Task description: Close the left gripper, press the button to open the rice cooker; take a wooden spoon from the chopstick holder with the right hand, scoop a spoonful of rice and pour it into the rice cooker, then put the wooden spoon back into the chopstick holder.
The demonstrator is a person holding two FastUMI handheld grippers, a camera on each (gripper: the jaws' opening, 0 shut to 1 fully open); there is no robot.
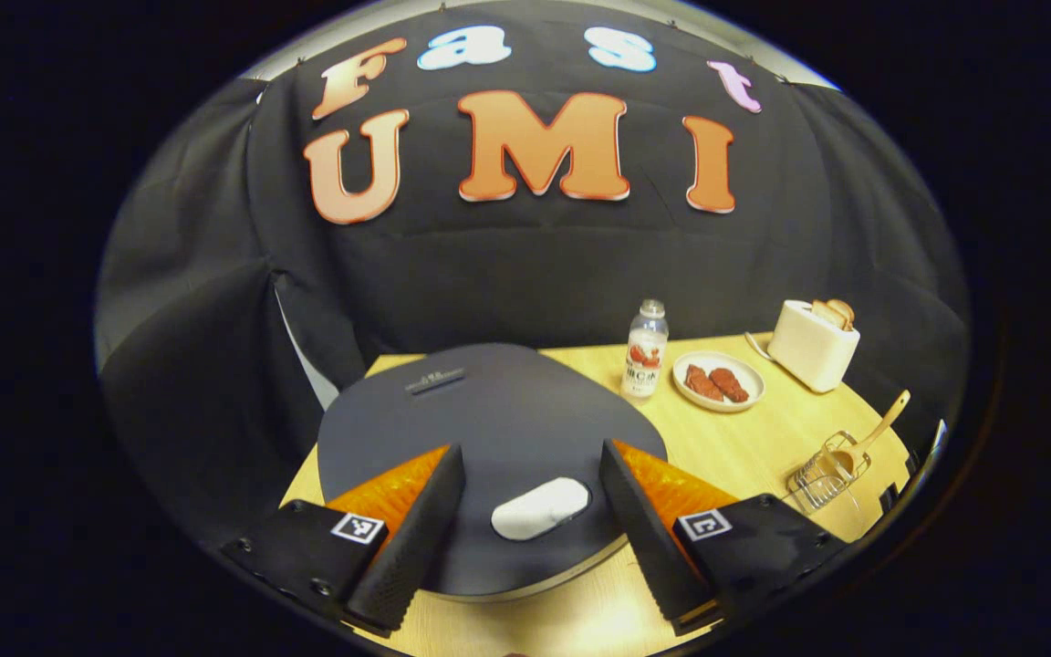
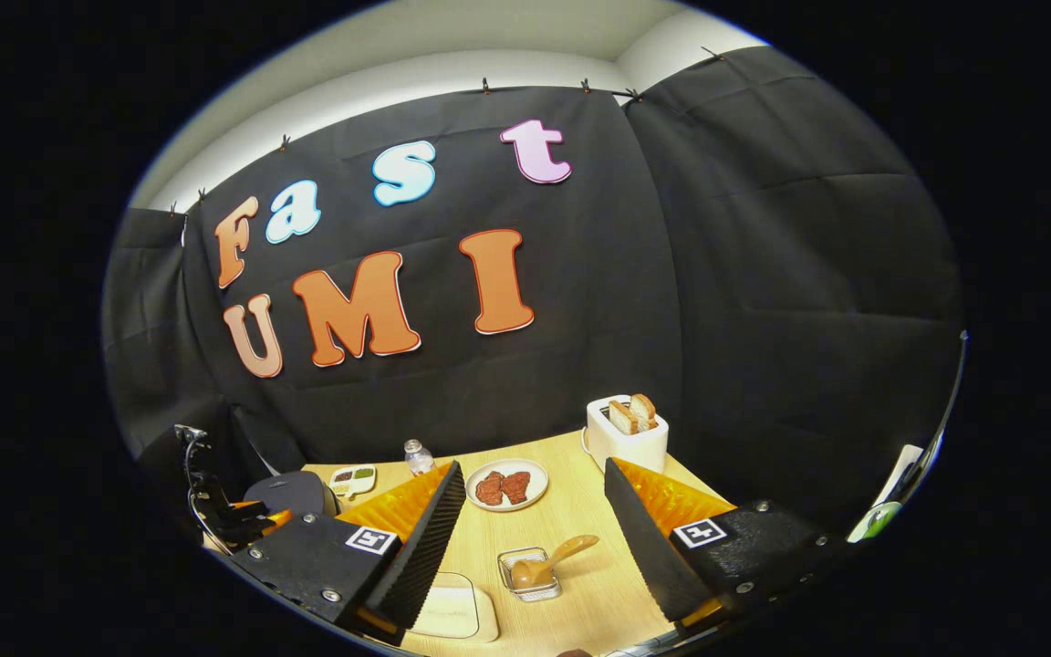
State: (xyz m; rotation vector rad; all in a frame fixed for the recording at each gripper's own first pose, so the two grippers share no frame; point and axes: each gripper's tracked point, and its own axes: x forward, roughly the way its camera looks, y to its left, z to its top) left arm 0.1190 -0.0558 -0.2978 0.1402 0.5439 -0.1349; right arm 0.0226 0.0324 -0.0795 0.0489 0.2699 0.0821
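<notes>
Left claw (image 1: 533,525): spread wide, empty, poised over the rice cooker (image 1: 489,429) lid; white button (image 1: 539,509) directly between its fingers. Must narrow before pressing. Right claw (image 2: 535,529): wide, empty; wooden spoon (image 2: 551,558) ahead in wire holder (image 2: 527,575).

The left gripper (image 1: 533,529) has two wedge-shaped jaws with finely ribbed inner faces and translucent, faceted outer sides. Each jaw is mounted on a matte black block. Each block carries a small square black-and-white marker and round screw heads near its edges. The right gripper (image 2: 535,538) is built the same way: ribbed wedge jaws, black mounting blocks, one square marker on each, and small silver screws along the blocks.
</notes>
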